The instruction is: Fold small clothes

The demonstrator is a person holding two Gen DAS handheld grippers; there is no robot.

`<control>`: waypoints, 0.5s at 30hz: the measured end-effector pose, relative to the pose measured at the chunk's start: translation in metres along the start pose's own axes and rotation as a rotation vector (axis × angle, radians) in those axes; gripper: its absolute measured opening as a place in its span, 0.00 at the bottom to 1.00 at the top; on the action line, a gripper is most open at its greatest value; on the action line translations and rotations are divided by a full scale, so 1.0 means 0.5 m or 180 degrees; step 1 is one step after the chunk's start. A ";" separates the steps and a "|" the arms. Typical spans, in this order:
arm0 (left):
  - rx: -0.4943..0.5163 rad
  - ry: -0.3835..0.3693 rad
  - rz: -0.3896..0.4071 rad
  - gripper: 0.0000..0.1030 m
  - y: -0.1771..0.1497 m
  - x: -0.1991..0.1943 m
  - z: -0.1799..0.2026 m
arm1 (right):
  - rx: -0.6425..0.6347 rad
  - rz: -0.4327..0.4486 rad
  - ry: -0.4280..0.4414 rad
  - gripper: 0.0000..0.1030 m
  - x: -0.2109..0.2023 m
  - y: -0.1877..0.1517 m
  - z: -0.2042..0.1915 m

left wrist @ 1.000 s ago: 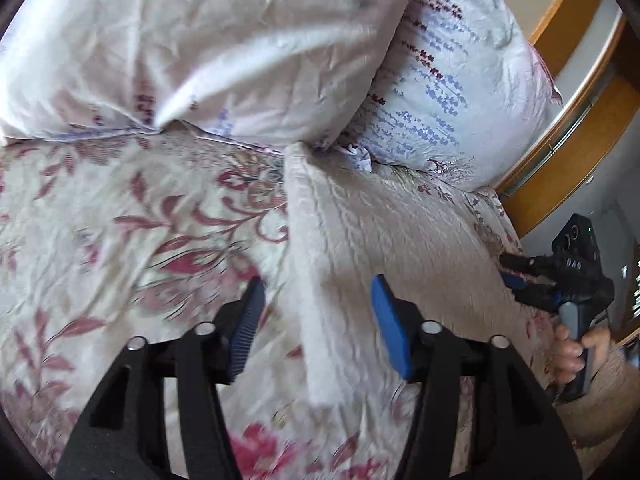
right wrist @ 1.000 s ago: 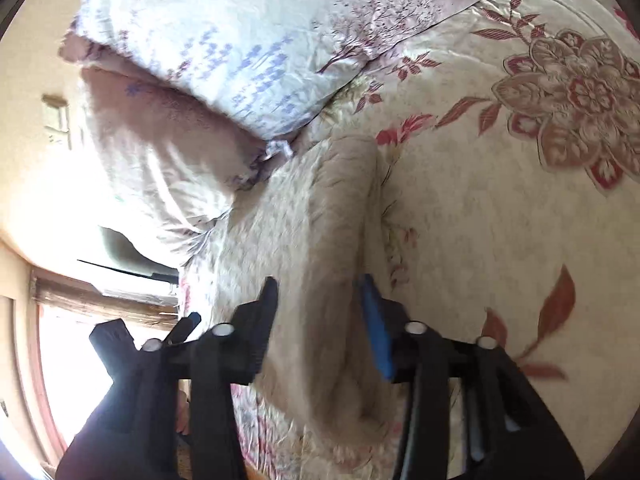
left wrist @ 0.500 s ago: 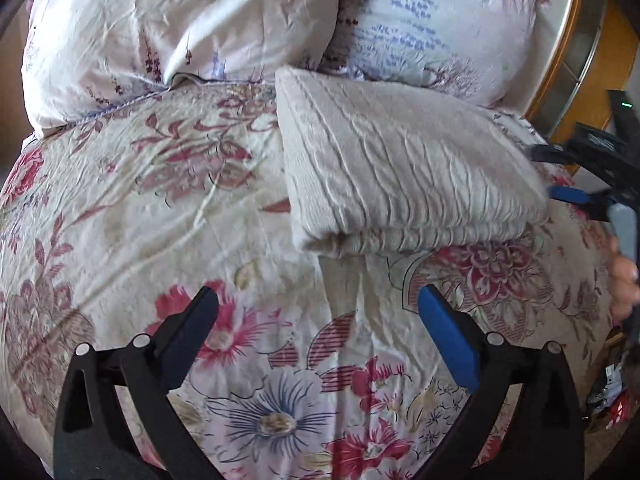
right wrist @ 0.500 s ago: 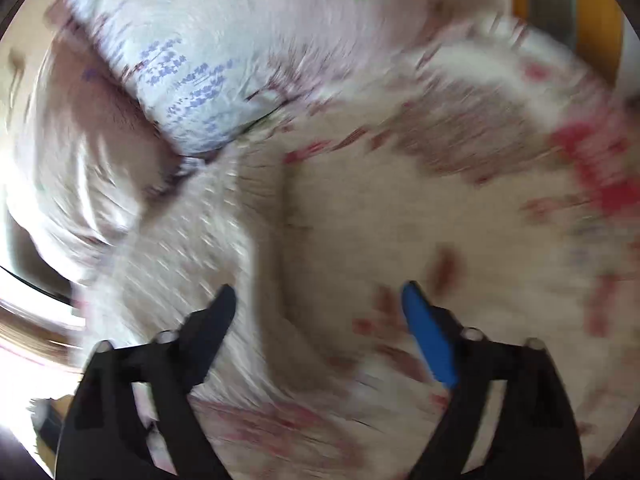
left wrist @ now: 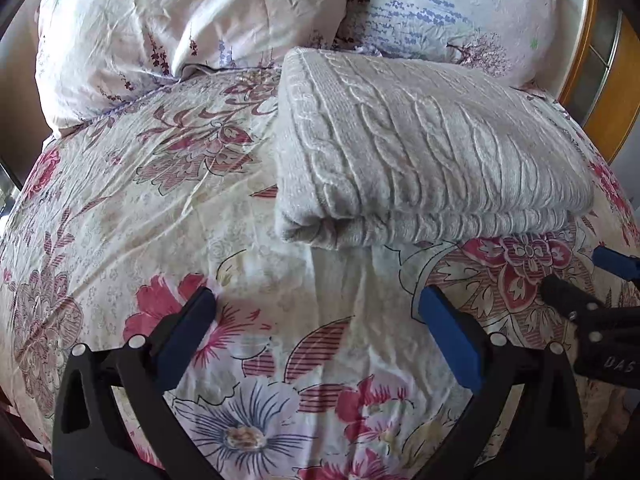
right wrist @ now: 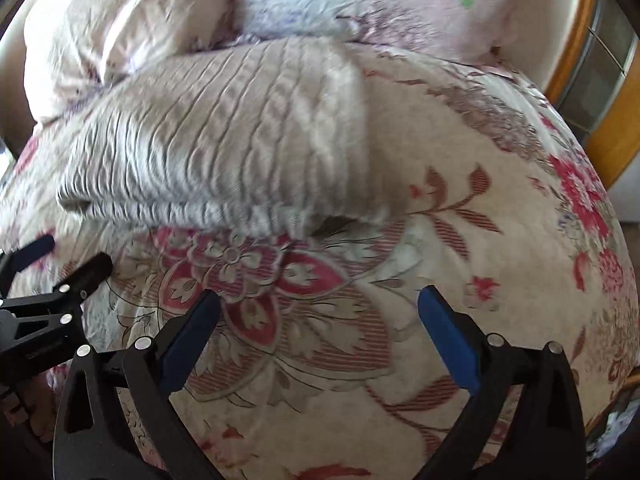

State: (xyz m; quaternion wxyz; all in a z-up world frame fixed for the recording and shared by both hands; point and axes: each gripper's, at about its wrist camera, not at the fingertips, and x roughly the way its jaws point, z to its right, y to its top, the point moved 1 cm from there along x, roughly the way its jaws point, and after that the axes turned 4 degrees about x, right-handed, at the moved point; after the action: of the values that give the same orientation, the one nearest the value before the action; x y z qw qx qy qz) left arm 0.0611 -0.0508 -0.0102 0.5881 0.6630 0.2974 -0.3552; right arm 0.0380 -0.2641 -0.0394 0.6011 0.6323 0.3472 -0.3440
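A cream cable-knit sweater (left wrist: 420, 148) lies folded into a thick rectangle on the floral bedspread (left wrist: 160, 208), near the pillows. It also shows in the right wrist view (right wrist: 224, 136), blurred. My left gripper (left wrist: 316, 320) is open and empty, hovering over the bedspread in front of the sweater's folded edge. My right gripper (right wrist: 318, 316) is open and empty, also short of the sweater. Each gripper shows at the edge of the other's view.
Two pale printed pillows (left wrist: 192, 20) (left wrist: 460, 4) lean behind the sweater. A wooden headboard or frame (left wrist: 612, 92) runs along the right side. The bedspread (right wrist: 480, 240) stretches flat around the sweater.
Both grippers let go of the sweater, opened wide and drew back toward the near side of the bed. The sweater now lies folded by itself.
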 end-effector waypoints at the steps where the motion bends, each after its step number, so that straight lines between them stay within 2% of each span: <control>1: 0.0005 -0.0003 0.0022 0.98 -0.003 -0.003 -0.001 | 0.0043 0.0047 0.0025 0.99 0.002 -0.002 0.003; 5: 0.0016 -0.0007 0.0026 0.98 -0.003 -0.005 -0.001 | 0.0102 0.0255 0.0045 0.99 -0.011 -0.018 0.009; 15: 0.0015 -0.0009 0.0023 0.98 -0.002 -0.004 -0.002 | 0.0105 0.0298 0.0048 0.99 -0.012 -0.021 0.011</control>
State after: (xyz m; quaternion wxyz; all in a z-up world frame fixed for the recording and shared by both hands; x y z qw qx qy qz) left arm 0.0591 -0.0498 -0.0091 0.5883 0.6649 0.2933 -0.3547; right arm 0.0259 -0.2692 -0.0402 0.6034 0.6603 0.3160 -0.3164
